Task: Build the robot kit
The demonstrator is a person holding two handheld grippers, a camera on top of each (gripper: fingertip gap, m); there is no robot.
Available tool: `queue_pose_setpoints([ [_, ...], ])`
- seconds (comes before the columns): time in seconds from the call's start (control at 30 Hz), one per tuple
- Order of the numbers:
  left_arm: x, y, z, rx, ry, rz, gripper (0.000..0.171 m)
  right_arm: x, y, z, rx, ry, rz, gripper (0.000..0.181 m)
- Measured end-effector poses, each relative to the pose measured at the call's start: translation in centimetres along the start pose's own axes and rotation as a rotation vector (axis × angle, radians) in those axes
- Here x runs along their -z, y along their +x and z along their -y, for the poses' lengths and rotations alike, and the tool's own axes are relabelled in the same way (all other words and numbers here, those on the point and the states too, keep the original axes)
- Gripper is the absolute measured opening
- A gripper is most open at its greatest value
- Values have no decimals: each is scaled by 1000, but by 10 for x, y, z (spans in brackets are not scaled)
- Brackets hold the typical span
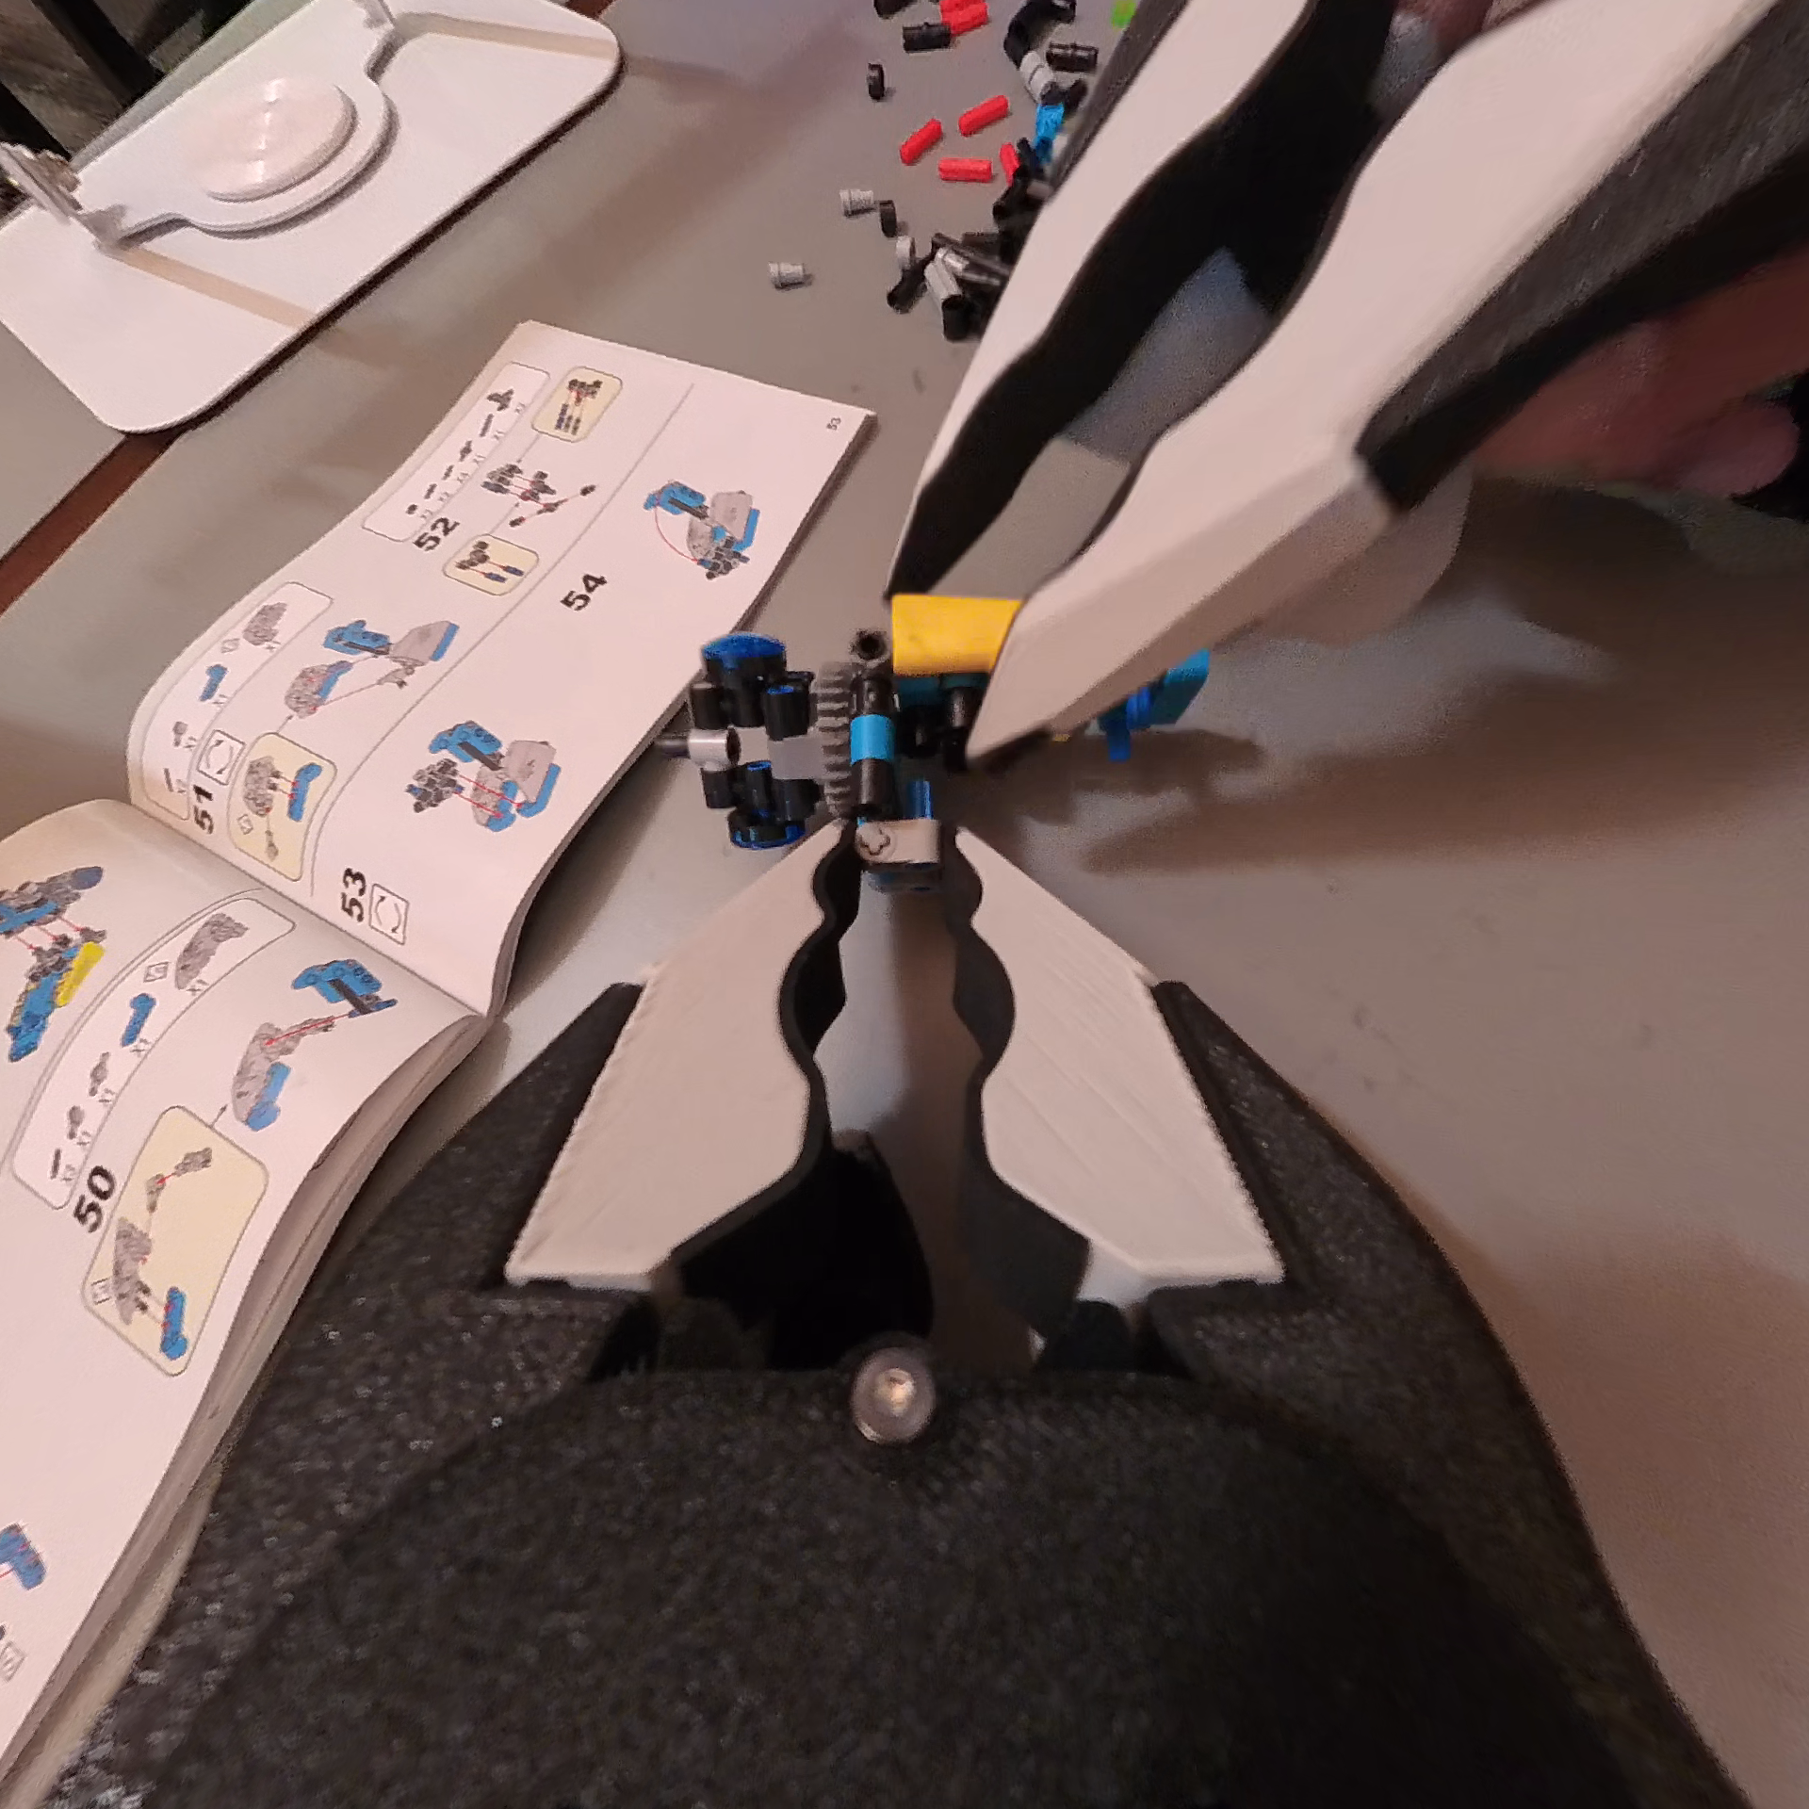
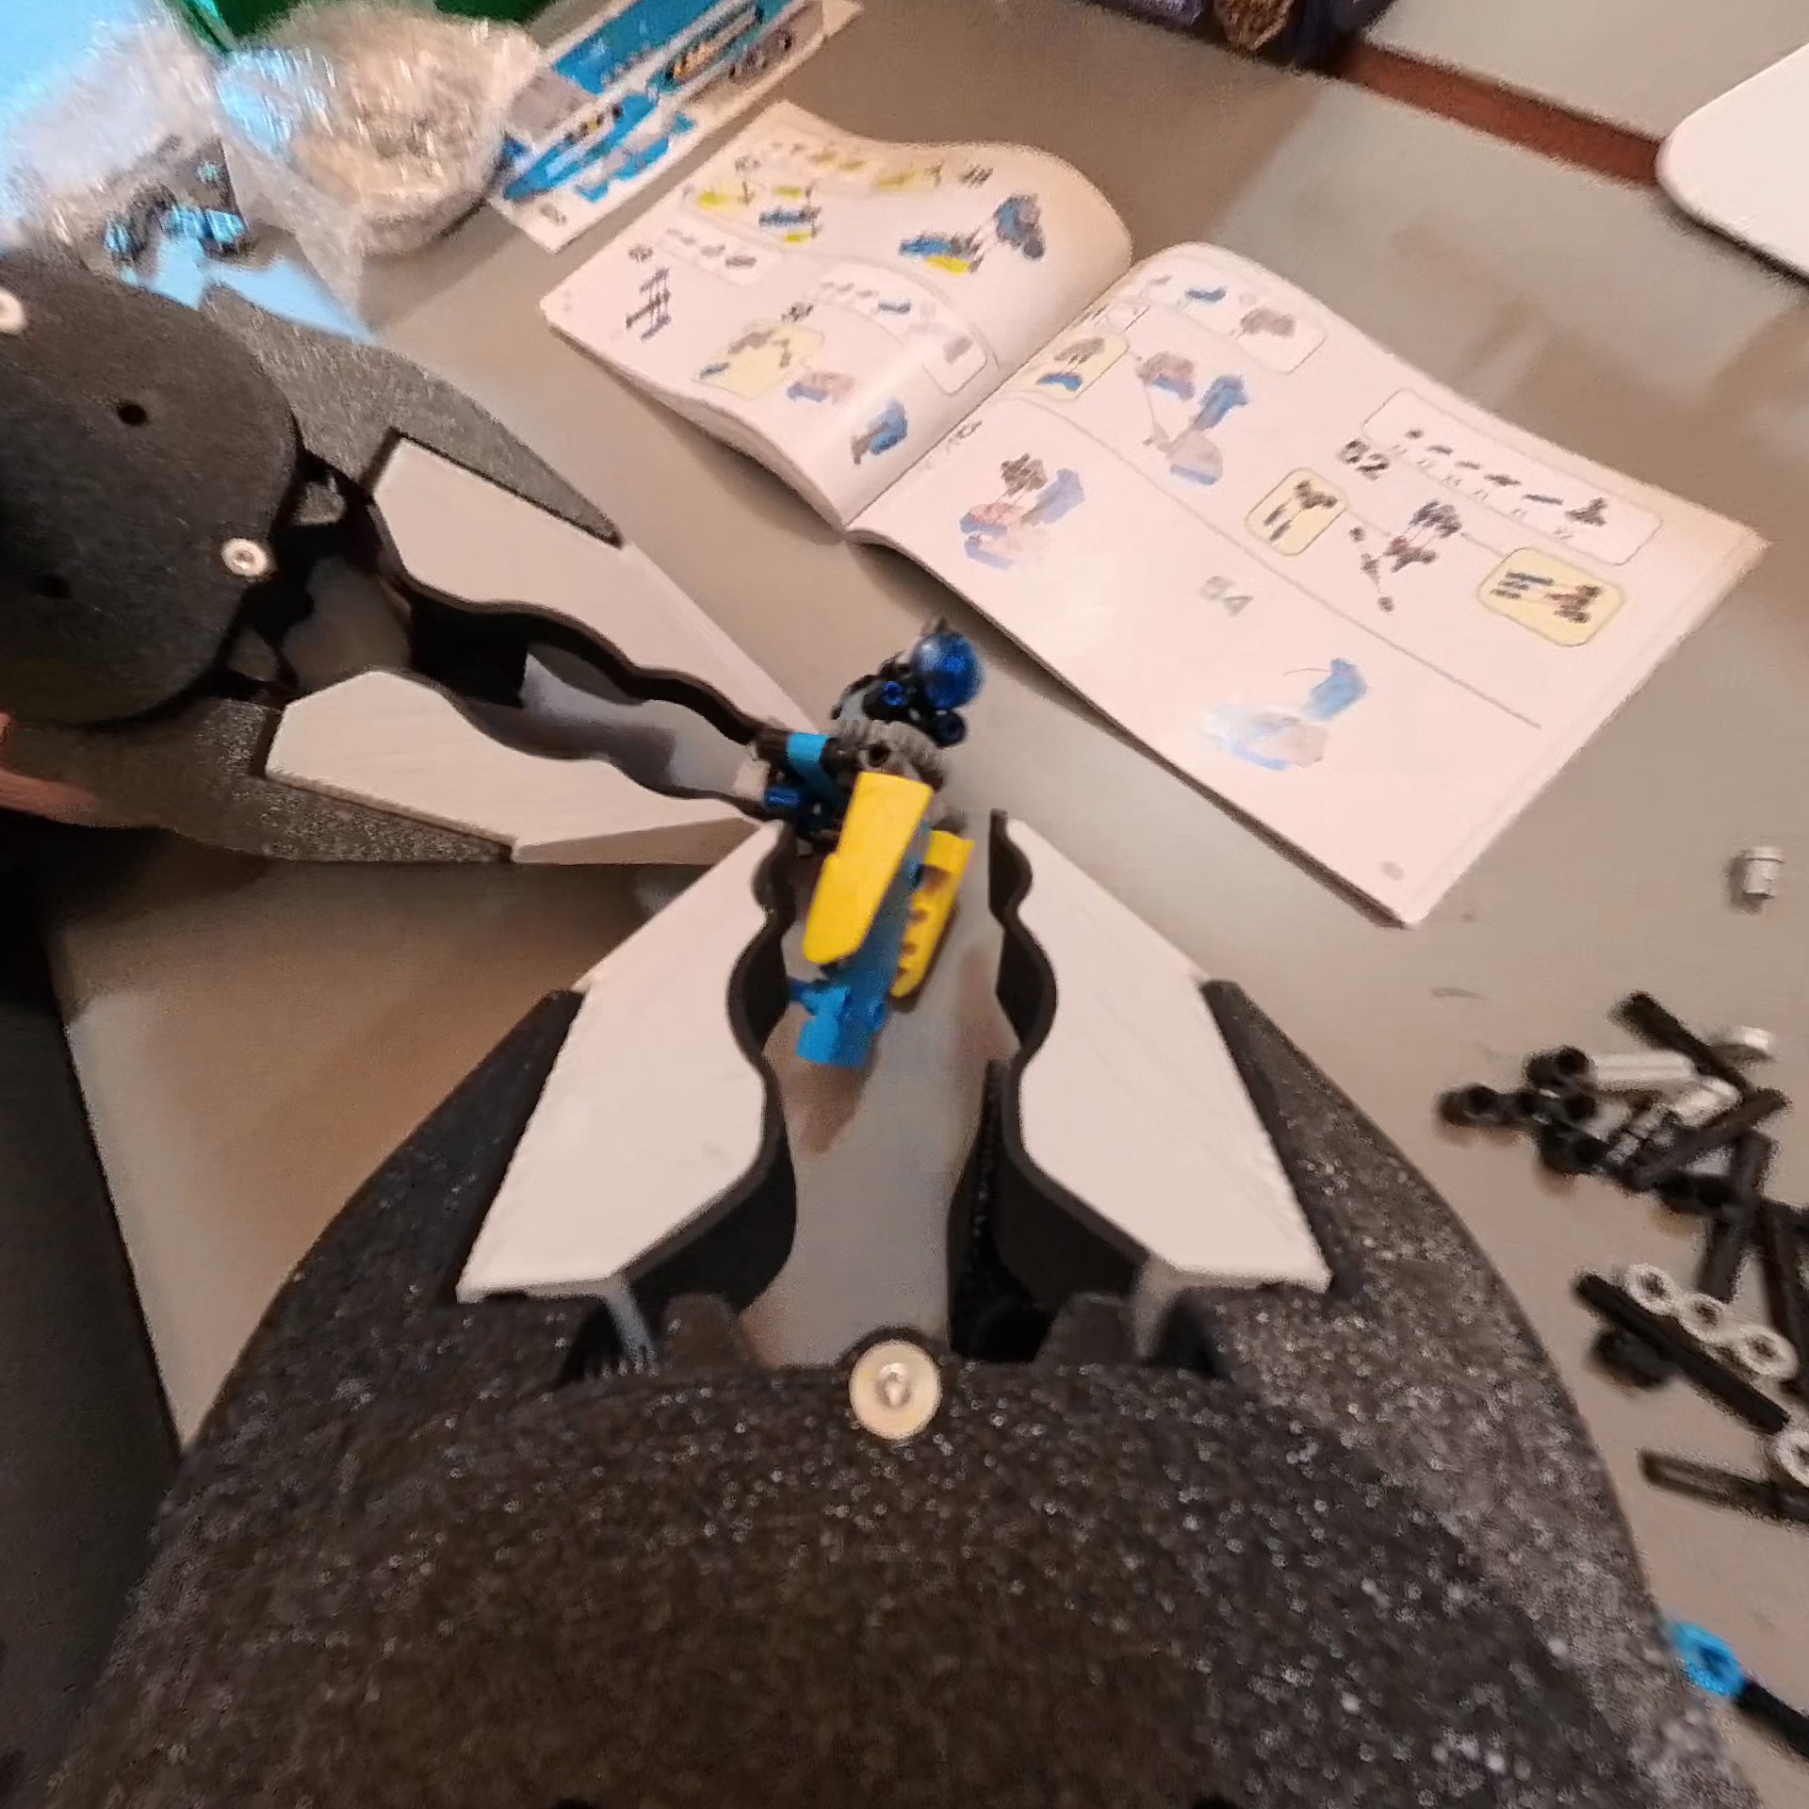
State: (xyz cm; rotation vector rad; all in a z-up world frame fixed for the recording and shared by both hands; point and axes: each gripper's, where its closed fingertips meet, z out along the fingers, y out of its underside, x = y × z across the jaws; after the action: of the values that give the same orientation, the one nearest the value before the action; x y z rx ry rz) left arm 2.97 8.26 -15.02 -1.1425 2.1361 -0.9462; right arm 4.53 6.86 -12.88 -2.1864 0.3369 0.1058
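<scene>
Two grippers hold one thing between them. The left gripper [image 1: 896, 847] has its jaws squeezed tight on a grey and blue bit at the near end of a small toy model [image 1: 783, 724] made of blue, black, grey and yellow plastic building pieces. The right gripper [image 2: 886, 842] comes in from the other side, and its jaws sit around the yellow end of the same toy model, pinching it as far as I can tell. The model is up off the grey tabletop [image 1: 1370, 979], right at the tips of both jaws.

The toy model looks only partly built. It has a grey gear wheel, black pins and a round blue knob already joined on.

Just past the left jaws lies an open paper building booklet [image 1: 470, 626] with picture steps. Beyond the right gripper's jaws, to their right, sits a heap of loose black and grey sticks and pins [image 2: 1664, 1126], not joined to anything yet. Some small red pins [image 1: 964, 142] lie farther off. Far away are a flat white stand base [image 1: 245, 196] and a crinkly clear plastic bag [image 2: 372, 127].
</scene>
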Motion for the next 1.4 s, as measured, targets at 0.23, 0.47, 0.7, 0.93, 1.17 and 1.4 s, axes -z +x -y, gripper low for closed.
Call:
queue_pose_setpoints([
  [0.23,32,7,44,412,285,-301,15,61,9,50,2,382,40,50],
  [0.47,62,-1,68,842,508,-628,15,72,-34,59,384,450,-31,56],
  [0.7,76,11,78,976,551,-857,15,60,-39,57,479,420,-117,63],
  [0.93,90,29,77,929,482,-1038,15,78,-53,46,381,411,174,42],
  [1.17,94,45,63,902,345,-1133,14,72,-70,30,422,346,297,27],
  [1.4,92,54,58,917,291,-1172,14,74,-70,30,438,353,300,16],
])
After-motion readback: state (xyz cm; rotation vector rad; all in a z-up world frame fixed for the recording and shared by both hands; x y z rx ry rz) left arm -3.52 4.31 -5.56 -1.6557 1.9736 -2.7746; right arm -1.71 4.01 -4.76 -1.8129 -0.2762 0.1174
